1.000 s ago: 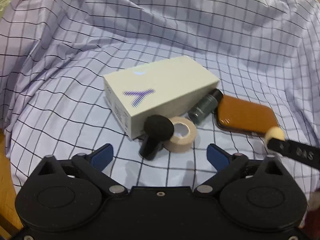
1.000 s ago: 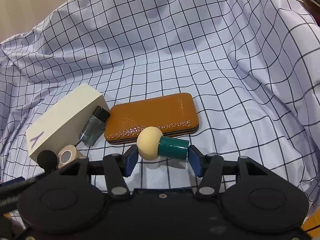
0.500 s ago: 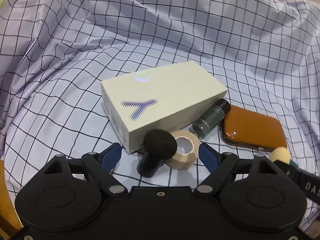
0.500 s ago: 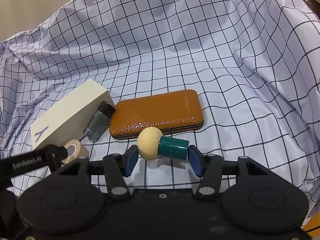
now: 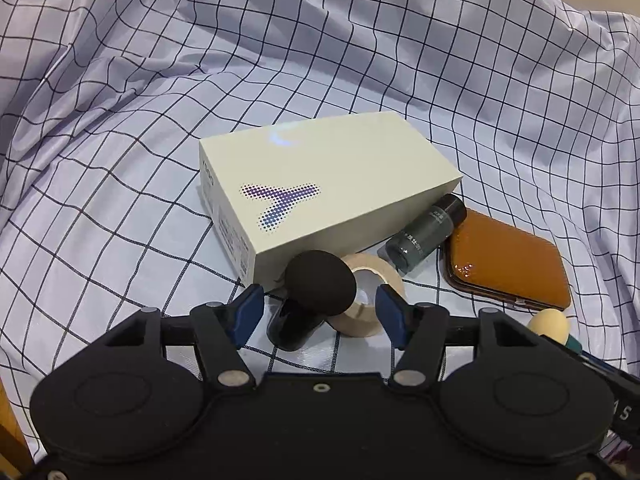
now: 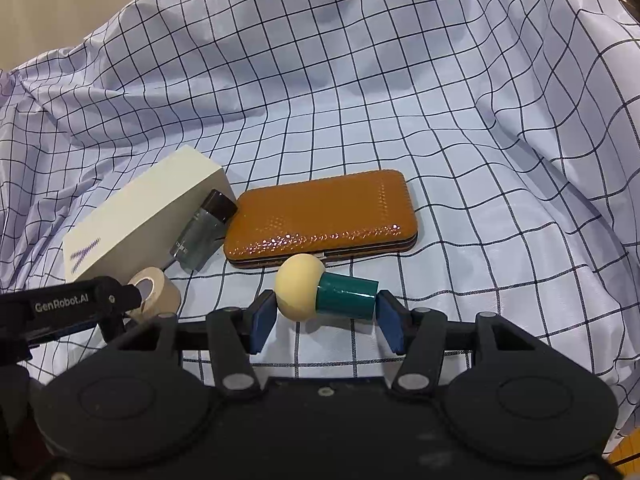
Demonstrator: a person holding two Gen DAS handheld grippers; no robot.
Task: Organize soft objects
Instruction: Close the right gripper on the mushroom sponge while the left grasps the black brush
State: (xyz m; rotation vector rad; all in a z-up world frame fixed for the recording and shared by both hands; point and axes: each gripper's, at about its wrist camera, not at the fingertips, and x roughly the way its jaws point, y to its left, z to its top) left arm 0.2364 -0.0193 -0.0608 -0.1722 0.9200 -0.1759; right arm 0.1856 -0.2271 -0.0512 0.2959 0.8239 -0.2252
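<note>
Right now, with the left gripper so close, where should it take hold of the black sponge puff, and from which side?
Probably the short dark handle of the black sponge puff, not the soft round head. It lies tipped with the handle nearest the left gripper, so come straight forward, keeping the right finger between handle and tape roll, which touches it.

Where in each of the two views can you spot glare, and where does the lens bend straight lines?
Left wrist view: a bluish glare spot on the box top, a small glint on the brown case. Right wrist view: a row of glints along that case's near edge. Both views: the cloth grid curves toward the rim.
</note>
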